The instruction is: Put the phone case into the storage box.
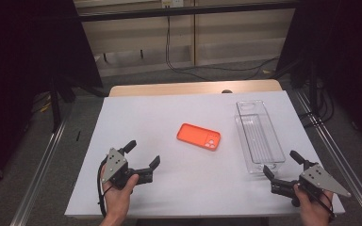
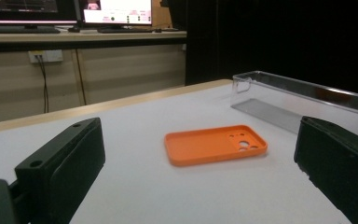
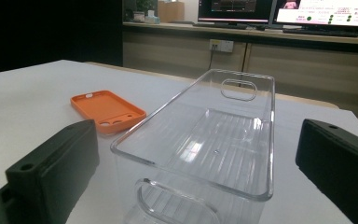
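An orange phone case (image 1: 199, 136) lies hollow side up near the middle of the white table (image 1: 146, 113). A clear plastic bin (image 1: 258, 136) stands empty to its right, long side running away from me. My left gripper (image 1: 142, 154) rests open at the front left, its jaws pointing toward the phone case (image 2: 214, 144), with bare table between. My right gripper (image 1: 283, 164) is open at the front right, just short of the bin's near end. In the right gripper view the bin (image 3: 209, 140) sits between the jaws' line and the case (image 3: 107, 109) lies to its left.
The table's wooden far edge (image 1: 193, 88) borders a floor with cables and dark frames. Metal rails (image 1: 42, 165) run along both sides of the table. Monitors (image 3: 279, 11) stand on a bench beyond.
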A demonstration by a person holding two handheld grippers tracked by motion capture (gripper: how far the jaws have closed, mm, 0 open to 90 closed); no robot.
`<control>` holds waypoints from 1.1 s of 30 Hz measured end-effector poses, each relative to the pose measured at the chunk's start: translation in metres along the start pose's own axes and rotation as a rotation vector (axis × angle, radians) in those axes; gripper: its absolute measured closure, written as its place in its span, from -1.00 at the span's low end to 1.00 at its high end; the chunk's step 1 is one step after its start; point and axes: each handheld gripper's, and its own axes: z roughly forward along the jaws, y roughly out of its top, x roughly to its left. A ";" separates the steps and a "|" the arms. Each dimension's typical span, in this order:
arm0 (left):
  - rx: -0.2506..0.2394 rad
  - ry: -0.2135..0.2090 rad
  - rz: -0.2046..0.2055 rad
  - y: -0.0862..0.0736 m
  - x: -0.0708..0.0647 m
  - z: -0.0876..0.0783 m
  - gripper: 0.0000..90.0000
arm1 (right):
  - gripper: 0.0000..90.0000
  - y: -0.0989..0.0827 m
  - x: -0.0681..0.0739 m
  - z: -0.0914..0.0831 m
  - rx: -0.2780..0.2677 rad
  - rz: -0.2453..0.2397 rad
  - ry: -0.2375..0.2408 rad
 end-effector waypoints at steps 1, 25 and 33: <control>-0.008 0.000 0.003 0.001 -0.001 0.003 -0.96 | -1.00 0.000 0.000 0.000 0.001 0.002 0.001; -0.004 -0.018 0.059 0.010 -0.005 0.050 -0.99 | -1.00 0.000 0.000 -0.001 -0.005 0.003 0.008; -0.016 -0.042 0.077 0.022 -0.016 0.069 -0.98 | -1.00 0.000 0.000 -0.001 -0.004 0.005 0.013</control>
